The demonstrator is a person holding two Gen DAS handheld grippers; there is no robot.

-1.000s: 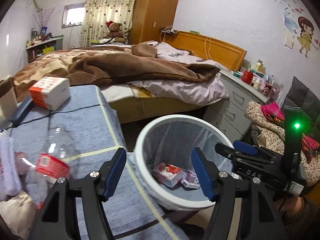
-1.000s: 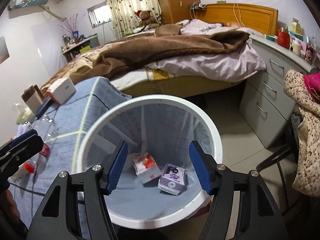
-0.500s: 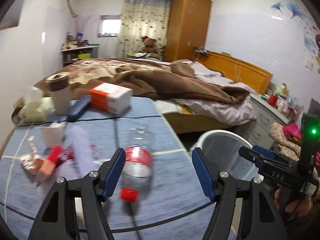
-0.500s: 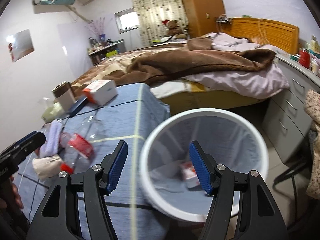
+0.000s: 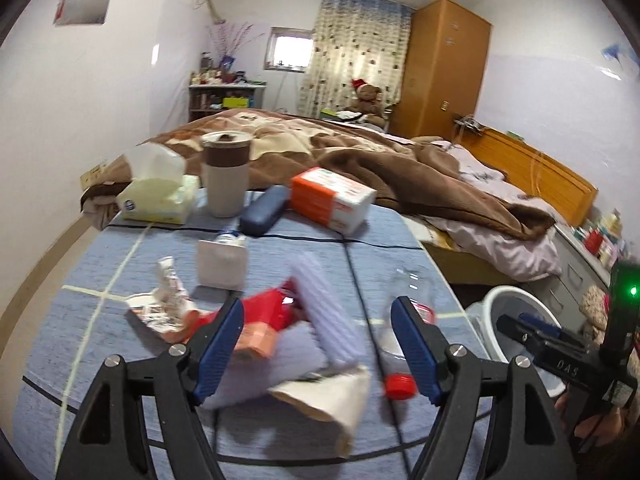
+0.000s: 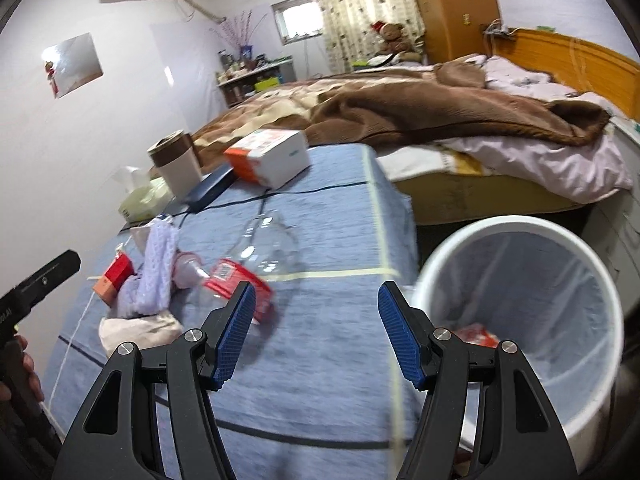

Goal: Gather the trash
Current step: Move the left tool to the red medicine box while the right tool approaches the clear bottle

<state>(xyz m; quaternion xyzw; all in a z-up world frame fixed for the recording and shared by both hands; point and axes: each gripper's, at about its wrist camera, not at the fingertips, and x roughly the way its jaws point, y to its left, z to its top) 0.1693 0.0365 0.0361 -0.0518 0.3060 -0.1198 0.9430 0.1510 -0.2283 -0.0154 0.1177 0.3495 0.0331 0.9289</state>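
Observation:
My left gripper (image 5: 316,340) is open and empty above a pile of trash on the blue tablecloth (image 5: 100,264): a red carton (image 5: 264,312), a lilac knitted cloth (image 5: 324,320), crumpled wrappers (image 5: 160,304) and a beige paper cone (image 5: 332,396). A clear plastic bottle (image 6: 256,264) with a red label and red cap (image 5: 400,385) lies on its side right of the pile. My right gripper (image 6: 316,332) is open and empty, between the bottle and the white bin (image 6: 560,240). The bin holds a red-and-white box (image 6: 476,334).
At the table's far edge stand a tissue pack (image 5: 160,196), a brown-banded cup (image 5: 226,172), a dark case (image 5: 264,210) and an orange-white box (image 5: 332,200). A white card (image 5: 222,264) stands mid-table. A bed (image 6: 440,112) lies behind; drawers (image 5: 580,276) are at the right.
Both grippers have swung left, away from the bin and over the table. The trash pile now sits between my left gripper's fingers. Both stay open.

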